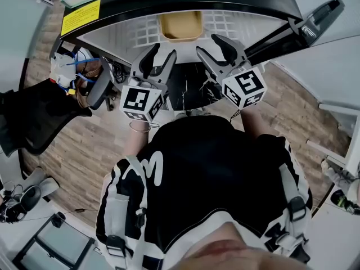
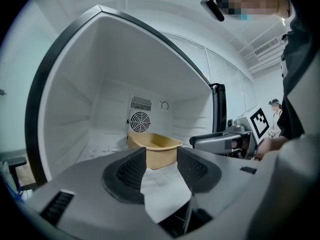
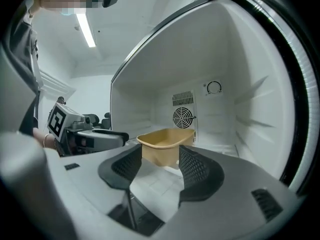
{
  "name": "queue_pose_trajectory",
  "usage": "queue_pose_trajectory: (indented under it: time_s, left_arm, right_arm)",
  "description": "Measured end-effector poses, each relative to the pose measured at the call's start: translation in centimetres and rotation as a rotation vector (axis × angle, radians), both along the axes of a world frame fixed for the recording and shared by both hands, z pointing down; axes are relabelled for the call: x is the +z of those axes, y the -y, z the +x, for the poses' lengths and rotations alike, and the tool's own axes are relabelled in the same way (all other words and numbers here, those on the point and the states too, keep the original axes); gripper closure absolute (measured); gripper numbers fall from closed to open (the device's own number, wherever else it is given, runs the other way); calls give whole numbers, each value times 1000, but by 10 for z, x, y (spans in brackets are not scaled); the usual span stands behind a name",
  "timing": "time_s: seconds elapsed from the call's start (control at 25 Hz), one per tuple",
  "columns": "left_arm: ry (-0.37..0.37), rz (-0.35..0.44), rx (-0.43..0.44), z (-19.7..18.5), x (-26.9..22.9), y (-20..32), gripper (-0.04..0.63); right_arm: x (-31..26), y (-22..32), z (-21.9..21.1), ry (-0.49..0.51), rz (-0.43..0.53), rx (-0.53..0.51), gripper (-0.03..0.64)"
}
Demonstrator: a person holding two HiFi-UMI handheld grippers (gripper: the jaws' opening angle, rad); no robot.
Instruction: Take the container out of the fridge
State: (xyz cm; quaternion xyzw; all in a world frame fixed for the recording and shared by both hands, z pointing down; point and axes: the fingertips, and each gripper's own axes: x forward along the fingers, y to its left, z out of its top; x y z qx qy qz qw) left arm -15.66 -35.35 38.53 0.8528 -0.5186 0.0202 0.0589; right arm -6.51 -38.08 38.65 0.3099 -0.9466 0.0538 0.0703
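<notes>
Looking down in the head view, a tan, smooth plastic container with rounded corners point(image 1: 180, 25) sits at the far middle of the open white fridge point(image 1: 140, 31), on its grid-patterned floor. The left gripper point(image 1: 162, 58) and the right gripper point(image 1: 211, 46) point at it from the near side, both short of it.

In the left gripper view the container point(image 2: 152, 146) is a shallow open tub with a rolled rim. It stands beyond the dark, mesh-textured fingers point(image 2: 131, 170), which are released with nothing between them. A round fan grille point(image 2: 139, 121) sits on the back wall behind it, and the moulded side walls carry ridged ledges.

In the right gripper view the tub point(image 3: 167, 141) lies far of the parted, empty fingers point(image 3: 196, 171), untouched. A round dial point(image 3: 214, 87) is up and to the right of the grille.
</notes>
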Motion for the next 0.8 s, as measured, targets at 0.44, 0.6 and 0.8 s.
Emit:
queue_pose_trajectory:
  time_s: [0.44,0.6,0.8]
  left_arm:
    - [33,-19,-8,2,6,17,398]
    - [40,-36,-11,2,13,22,390]
    - [51,-57,-5,4,18,28,387]
  right_arm:
    - [12,14,-11,-77,-20,-10,380]
    - [17,17,-16,-105,-29,-21,379]
    - [19,22,-19,-115,-33,-24,376]
